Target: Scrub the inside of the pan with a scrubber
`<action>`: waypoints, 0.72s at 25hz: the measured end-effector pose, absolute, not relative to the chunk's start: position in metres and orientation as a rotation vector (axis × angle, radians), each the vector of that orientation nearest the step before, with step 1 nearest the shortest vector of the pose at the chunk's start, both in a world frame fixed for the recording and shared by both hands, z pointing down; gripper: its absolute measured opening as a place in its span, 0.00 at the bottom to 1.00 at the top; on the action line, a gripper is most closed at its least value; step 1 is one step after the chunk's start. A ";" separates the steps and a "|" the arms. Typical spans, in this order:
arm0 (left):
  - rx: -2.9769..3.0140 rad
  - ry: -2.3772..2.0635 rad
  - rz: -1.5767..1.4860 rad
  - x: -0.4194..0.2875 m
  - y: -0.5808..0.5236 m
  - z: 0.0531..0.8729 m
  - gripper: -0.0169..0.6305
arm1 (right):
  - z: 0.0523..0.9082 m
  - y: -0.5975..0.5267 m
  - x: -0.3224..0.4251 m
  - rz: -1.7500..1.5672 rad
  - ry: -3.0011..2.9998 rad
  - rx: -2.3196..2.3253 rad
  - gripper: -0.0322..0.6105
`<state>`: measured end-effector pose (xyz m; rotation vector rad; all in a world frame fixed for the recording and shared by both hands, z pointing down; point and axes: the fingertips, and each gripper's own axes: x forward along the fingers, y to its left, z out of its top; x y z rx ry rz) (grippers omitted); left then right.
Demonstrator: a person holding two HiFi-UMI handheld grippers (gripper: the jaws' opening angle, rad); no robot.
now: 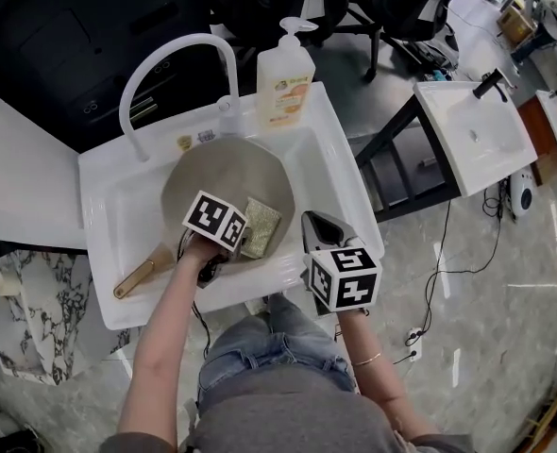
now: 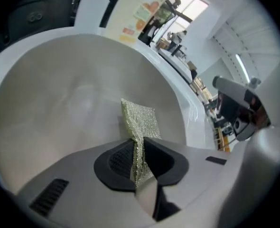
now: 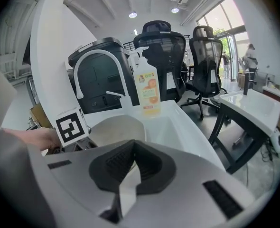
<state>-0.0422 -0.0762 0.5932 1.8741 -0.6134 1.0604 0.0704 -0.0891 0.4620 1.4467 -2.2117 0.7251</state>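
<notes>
A grey pan lies in the white sink, its wooden handle pointing to the front left. My left gripper is over the pan's near side, shut on a greenish-gold scrubber. In the left gripper view the scrubber is pinched between the jaws of the left gripper and stands over the pan's inside. My right gripper hovers at the sink's front right rim, shut and holding nothing. The right gripper view shows its jaws closed, with the pan ahead.
A white arched faucet and a soap bottle stand at the sink's back rim. A second white basin on a black frame is to the right. Office chairs stand behind.
</notes>
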 end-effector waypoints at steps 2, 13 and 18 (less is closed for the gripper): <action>1.874 -0.581 1.215 -0.047 -0.071 0.601 0.13 | 0.461 -0.093 0.066 0.723 -2.217 1.434 0.07; 1.862 -0.535 1.894 -0.106 -0.069 0.622 0.13 | 0.459 -0.114 0.051 0.692 -2.245 1.369 0.07; 1.836 -0.552 1.995 -0.124 -0.071 0.624 0.13 | 0.458 -0.121 0.044 0.680 -2.255 1.340 0.07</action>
